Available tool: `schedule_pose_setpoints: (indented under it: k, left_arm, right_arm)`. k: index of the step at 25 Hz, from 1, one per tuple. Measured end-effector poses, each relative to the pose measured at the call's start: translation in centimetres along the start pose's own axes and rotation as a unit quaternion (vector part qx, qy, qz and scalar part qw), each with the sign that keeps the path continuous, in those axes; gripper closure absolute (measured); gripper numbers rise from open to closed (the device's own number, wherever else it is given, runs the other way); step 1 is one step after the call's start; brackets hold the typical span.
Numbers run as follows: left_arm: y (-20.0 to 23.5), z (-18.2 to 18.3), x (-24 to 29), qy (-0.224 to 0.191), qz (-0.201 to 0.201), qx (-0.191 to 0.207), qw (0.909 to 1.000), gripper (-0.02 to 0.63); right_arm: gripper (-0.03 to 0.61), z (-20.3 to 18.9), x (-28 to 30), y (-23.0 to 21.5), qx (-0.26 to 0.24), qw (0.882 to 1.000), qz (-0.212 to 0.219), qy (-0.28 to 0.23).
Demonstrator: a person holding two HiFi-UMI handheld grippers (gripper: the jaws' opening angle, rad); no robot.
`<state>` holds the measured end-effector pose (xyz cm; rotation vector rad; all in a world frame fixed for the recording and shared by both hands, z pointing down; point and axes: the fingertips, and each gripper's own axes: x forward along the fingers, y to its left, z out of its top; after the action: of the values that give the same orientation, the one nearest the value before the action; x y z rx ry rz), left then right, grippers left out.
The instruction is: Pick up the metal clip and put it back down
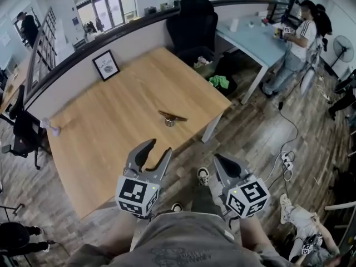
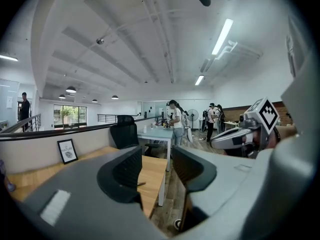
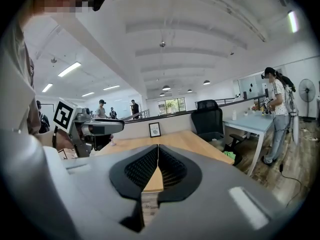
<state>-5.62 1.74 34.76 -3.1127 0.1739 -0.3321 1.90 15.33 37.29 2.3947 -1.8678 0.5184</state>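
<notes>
In the head view, the metal clip [image 1: 171,117] lies on the wooden table [image 1: 111,127], right of its middle and toward the right edge. My left gripper [image 1: 158,147] hovers over the table's near edge, short of the clip, open with nothing between its fingers. The left gripper view shows the same wide empty gap [image 2: 156,159]. My right gripper [image 1: 222,161] hangs beyond the table's near corner, over the floor. Its pads meet in the right gripper view [image 3: 158,149], so it is shut and holds nothing.
A framed picture [image 1: 105,65] leans on the partition at the table's far side. A small pale object [image 1: 54,128] sits at the left edge. A black chair [image 1: 192,24], a light-blue table [image 1: 250,38] and a standing person [image 1: 297,43] are to the right. A power strip [image 1: 286,160] lies on the floor.
</notes>
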Motion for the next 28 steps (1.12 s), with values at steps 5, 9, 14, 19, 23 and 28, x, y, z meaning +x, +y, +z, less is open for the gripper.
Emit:
schedule_pose_setpoints:
  k: [5,9,14,19,23,28]
  left_arm:
    - [2.5,-0.1,4.2,0.008,0.029,-0.010,0.9995,0.423]
    - [4.1,-0.2,8.5,0.015,0.051,-0.022,0.9984,0.423]
    - [6.0,-0.1,13.5,0.036,0.094,-0.048,0.9937,0.420]
    - [8.4,-0.5,17.6,0.039,0.143,-0.091,0.9848,0.420]
    - [10.2,-1.7,20.8,0.057,0.177,-0.114,0.9759,0.420]
    - [12.1,-4.3,23.2,0.078,0.209,-0.159,0.9617,0.420]
  right_arm:
    - [0.566,0.7,4.4,-3.5,-0.003,1.000,0.028,0.008]
    - [0.566,1.7,8.2,-7.4,-0.005,0.998,0.057,0.017]
    - [0.566,3.5,13.0,-12.2,-0.011,0.993,0.107,0.040]
    - [0.566,4.6,18.0,-16.0,-0.021,0.986,0.151,0.062]
    - [0.566,5.1,21.7,-18.7,-0.028,0.979,0.186,0.077]
    - [0.566,4.4,25.9,-20.5,-0.042,0.969,0.223,0.102]
